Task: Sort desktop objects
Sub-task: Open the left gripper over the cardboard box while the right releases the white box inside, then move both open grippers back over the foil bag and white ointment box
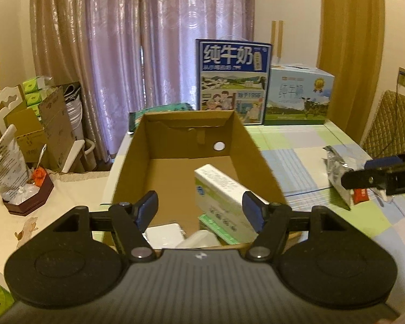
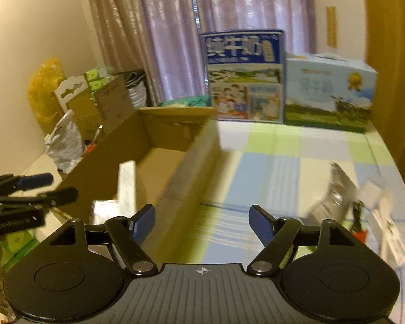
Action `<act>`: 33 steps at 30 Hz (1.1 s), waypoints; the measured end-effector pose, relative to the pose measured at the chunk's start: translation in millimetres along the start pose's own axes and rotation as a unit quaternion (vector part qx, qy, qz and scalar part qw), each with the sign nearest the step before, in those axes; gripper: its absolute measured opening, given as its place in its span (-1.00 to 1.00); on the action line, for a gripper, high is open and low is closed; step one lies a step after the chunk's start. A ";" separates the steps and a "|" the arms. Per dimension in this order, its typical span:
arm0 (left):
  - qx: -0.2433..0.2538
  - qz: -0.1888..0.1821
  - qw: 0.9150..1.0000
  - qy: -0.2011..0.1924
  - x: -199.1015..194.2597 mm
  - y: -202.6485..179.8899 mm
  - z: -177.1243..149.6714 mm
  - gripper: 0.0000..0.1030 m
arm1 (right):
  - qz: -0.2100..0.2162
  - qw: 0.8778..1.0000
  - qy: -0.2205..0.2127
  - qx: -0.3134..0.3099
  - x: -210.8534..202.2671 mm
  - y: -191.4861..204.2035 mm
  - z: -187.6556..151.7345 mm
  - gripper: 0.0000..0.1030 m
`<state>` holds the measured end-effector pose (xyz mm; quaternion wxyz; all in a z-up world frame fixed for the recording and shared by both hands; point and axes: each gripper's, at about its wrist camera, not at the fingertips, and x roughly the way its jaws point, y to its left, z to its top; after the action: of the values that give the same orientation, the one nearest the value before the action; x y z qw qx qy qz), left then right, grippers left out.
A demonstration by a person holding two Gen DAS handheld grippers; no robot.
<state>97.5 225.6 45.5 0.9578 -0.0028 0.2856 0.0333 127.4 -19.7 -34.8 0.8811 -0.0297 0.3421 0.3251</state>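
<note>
Since both the left gripper and right gripper stand wide and empty, the crumpled silver foil packet, lower right of frame beside the open brown cardboard box, should be approached squarely and clamped mid-body

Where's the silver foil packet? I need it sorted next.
In the left wrist view, the silver foil packet lies on the checked tablecloth, right of the cardboard box, beside the right claw.

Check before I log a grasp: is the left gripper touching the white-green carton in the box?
Cannot tell. In the left wrist view the open left gripper frames the white-green carton; one fingertip overlaps its edge, depth unclear.
</note>
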 end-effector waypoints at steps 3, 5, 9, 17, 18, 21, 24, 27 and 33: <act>0.010 -0.004 1.000 -0.002 -3.0 -15.0 3.6 0.29 | -0.008 1.000 0.004 0.015 -11.6 -20.7 -11.7 0.46; 0.015 -0.009 1.000 -0.003 -4.5 -25.8 6.5 0.30 | -0.016 1.000 0.004 0.025 -20.2 -34.8 -17.8 0.48; 0.031 -0.021 0.999 -0.005 -4.6 -50.7 13.4 0.40 | -0.029 0.999 0.001 0.044 -37.3 -61.7 -26.3 0.60; 0.058 -0.054 0.997 -0.013 -0.8 -100.6 23.2 0.63 | -0.063 0.995 -0.010 0.079 -70.5 -111.3 -42.9 0.71; 0.061 -0.059 0.996 -0.013 0.4 -106.3 23.5 0.66 | -0.066 0.994 -0.009 0.082 -72.8 -116.5 -44.1 0.73; 0.068 -0.070 0.995 -0.010 4.3 -122.2 23.2 0.67 | -0.075 0.993 -0.011 0.092 -80.4 -130.4 -48.2 0.78; 0.071 -0.080 0.994 -0.007 7.7 -135.6 22.2 0.70 | -0.083 0.992 -0.013 0.097 -87.1 -141.0 -52.8 0.86; 0.076 -0.088 0.993 -0.005 11.4 -147.3 21.3 0.74 | -0.092 0.990 -0.014 0.102 -92.0 -150.8 -57.6 0.91; 0.082 -0.116 0.990 0.000 18.5 -169.4 17.5 0.89 | -0.112 0.987 -0.010 0.113 -92.8 -171.6 -68.0 0.96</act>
<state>133.6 58.1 47.7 0.9522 0.0425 0.2848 -0.1020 138.1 -224.7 -58.2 0.9130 0.0348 0.3626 0.1835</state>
